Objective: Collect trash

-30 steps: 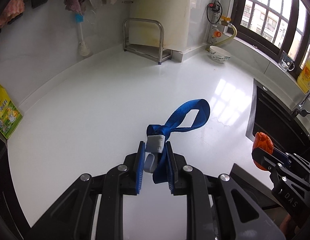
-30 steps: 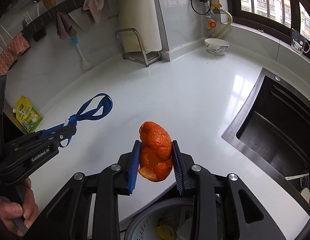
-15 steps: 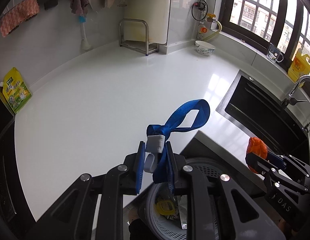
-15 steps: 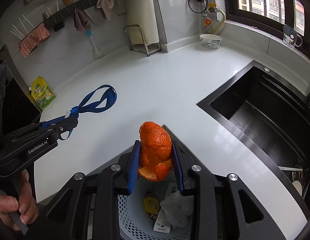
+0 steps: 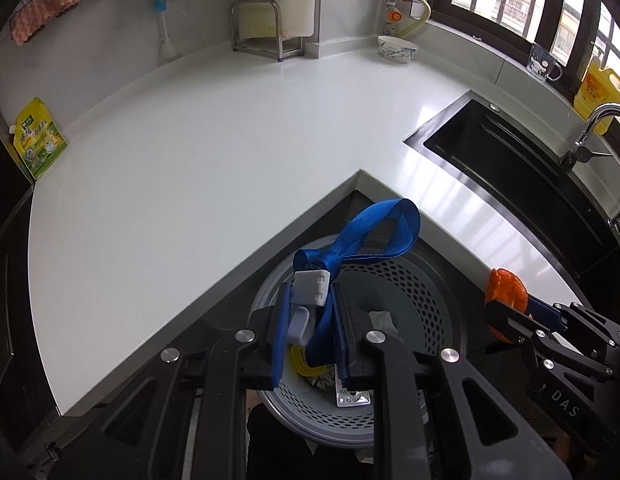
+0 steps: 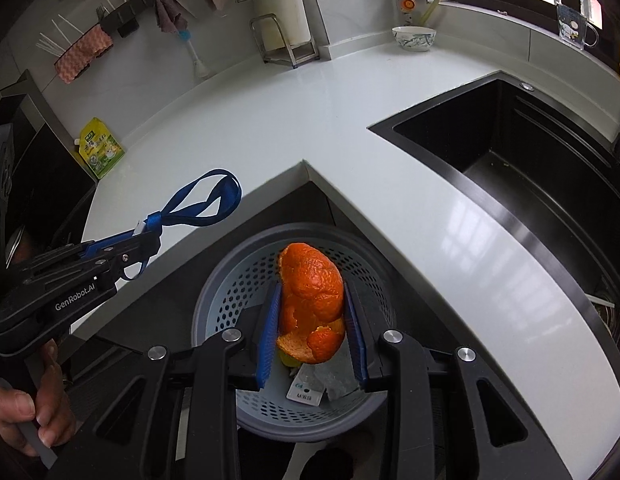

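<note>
My left gripper (image 5: pixel 310 312) is shut on a blue strap with a white clip (image 5: pixel 374 236) and holds it above the grey perforated trash basket (image 5: pixel 426 292). My right gripper (image 6: pixel 312 320) is shut on an orange peel (image 6: pixel 312 292) and holds it over the same basket (image 6: pixel 229 292). The basket stands below the white counter's inner corner and holds paper, a yellow bit and a small packet (image 6: pixel 305 390). In the right wrist view the left gripper (image 6: pixel 145 240) with the strap (image 6: pixel 205 204) is at the left. In the left wrist view the right gripper (image 5: pixel 506 312) with the peel (image 5: pixel 506 284) is at the right.
The white L-shaped counter (image 5: pixel 213 168) wraps around the basket. A black sink (image 6: pixel 510 152) lies to the right with a tap (image 5: pixel 590 128). A yellow-green pouch (image 5: pixel 37 144), a metal rack (image 5: pixel 265 28) and a bowl (image 5: pixel 396 48) stand along the back.
Both grippers have pulled back from over the counter to above the trash basket, each still holding its item. The basket has come fully into view beneath them.
</note>
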Demonstrator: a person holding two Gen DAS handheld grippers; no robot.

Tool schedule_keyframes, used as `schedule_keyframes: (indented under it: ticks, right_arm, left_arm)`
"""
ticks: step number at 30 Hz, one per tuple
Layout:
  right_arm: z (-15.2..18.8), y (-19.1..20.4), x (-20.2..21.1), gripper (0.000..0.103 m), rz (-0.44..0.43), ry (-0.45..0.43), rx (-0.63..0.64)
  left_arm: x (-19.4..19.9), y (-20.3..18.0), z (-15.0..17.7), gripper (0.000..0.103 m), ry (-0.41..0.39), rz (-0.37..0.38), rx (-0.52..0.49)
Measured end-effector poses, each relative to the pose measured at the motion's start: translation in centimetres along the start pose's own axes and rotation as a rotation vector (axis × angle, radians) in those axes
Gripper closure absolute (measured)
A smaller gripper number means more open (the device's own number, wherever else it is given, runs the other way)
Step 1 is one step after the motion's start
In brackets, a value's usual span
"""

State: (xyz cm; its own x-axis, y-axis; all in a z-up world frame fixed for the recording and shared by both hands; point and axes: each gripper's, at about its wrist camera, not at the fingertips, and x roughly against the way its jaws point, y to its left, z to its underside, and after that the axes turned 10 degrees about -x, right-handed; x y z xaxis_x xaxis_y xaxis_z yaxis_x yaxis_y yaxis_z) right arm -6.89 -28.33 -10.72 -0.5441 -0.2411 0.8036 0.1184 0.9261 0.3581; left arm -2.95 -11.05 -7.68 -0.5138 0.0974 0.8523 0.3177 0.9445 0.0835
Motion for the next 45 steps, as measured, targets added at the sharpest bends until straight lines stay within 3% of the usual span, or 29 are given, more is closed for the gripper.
schedule_keyframes:
  ticks: [8, 15, 17, 19, 20, 21, 39, 45]
  right_arm:
    - [1.2, -0.9, -2.2, 0.073, 0.009, 0.074, -0.017]
    - [1.2, 0.0, -3.5, 0.072, 0.005, 0.099, 0.001]
    - [1.0, 0.2, -3.7, 0.069, 0.004, 0.104, 0.001]
    - [0.8, 0.3, -3.8, 0.047, 0.004, 0.101, -0.002]
    - [0.7, 0.5, -3.6, 0.045, 0.008, 0.088, -0.003]
    - [0.7, 0.6, -3.5, 0.044, 0.011, 0.081, -0.001]
    - [0.1, 1.4, -1.9, 0.043, 0.016, 0.072, 0.005]
    - [0.1, 1.6, -1.1, 0.042, 0.024, 0.063, 0.010]
  left_arm:
    - [-2.1, -0.4, 1.8, 0.083, 0.071, 0.020, 0.003]
    - [-2.7, 0.2, 2.1, 0.079, 0.084, 0.017, 0.026]
    - [-2.7, 0.4, 2.2, 0.069, 0.087, 0.009, 0.034]
    - [-2.5, 0.7, 2.3, 0.050, 0.081, -0.003, 0.045]
    - [-2.2, 0.8, 2.3, 0.040, 0.071, -0.013, 0.051]
    - [-2.0, 0.9, 2.3, 0.038, 0.062, -0.019, 0.056]
    - [1.1, 1.9, 1.5, 0.035, 0.026, -0.064, 0.072]
    - [2.2, 2.4, 1.3, 0.027, 0.006, -0.085, 0.079]
